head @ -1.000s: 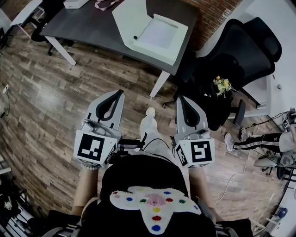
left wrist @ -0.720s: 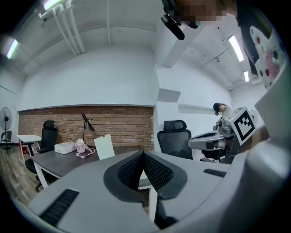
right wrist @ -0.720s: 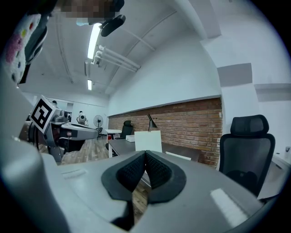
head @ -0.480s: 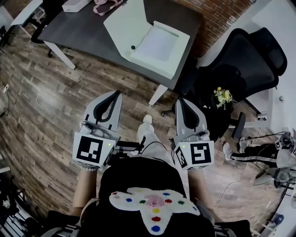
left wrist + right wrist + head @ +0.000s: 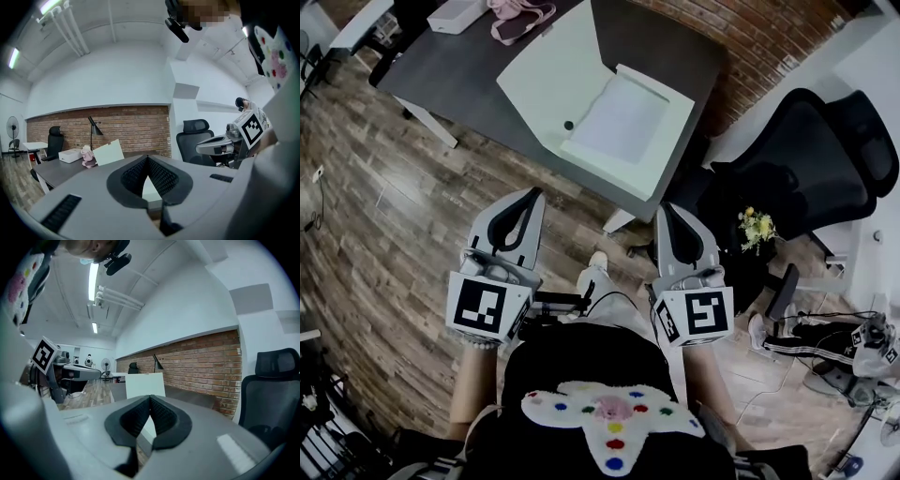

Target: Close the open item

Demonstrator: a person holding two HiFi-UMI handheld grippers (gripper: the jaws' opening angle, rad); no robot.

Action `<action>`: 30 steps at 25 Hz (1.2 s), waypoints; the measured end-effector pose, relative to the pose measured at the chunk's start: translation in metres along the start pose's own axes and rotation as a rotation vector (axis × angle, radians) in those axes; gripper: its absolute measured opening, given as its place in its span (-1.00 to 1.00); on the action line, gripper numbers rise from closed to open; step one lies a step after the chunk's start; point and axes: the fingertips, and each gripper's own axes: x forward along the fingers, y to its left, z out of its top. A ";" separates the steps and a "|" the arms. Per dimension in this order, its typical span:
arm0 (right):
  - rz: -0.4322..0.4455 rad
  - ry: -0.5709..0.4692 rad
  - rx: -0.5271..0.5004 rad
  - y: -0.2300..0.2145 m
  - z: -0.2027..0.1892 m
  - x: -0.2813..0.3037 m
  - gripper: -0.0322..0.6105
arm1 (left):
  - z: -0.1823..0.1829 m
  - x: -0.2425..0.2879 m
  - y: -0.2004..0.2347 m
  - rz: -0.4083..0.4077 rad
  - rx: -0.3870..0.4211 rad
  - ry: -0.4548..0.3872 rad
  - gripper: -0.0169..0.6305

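One dark worktop [image 5: 478, 70] carries the open white box [image 5: 623, 122], lid raised, at its near edge. Short of it, the left gripper [image 5: 532, 195] and right gripper [image 5: 667, 210] point toward it, jaws together, empty.

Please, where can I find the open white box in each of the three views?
Head view: the open white box lies on the dark table, in the upper middle of the picture.
Left gripper view: its raised lid stands left of centre.
Right gripper view: the lid stands near the centre.
Shared landmark: the brick wall behind the table.
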 end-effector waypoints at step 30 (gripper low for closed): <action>0.088 0.015 -0.023 -0.081 0.017 0.107 -0.88 | 0.029 0.120 0.046 0.108 -0.056 0.017 -0.93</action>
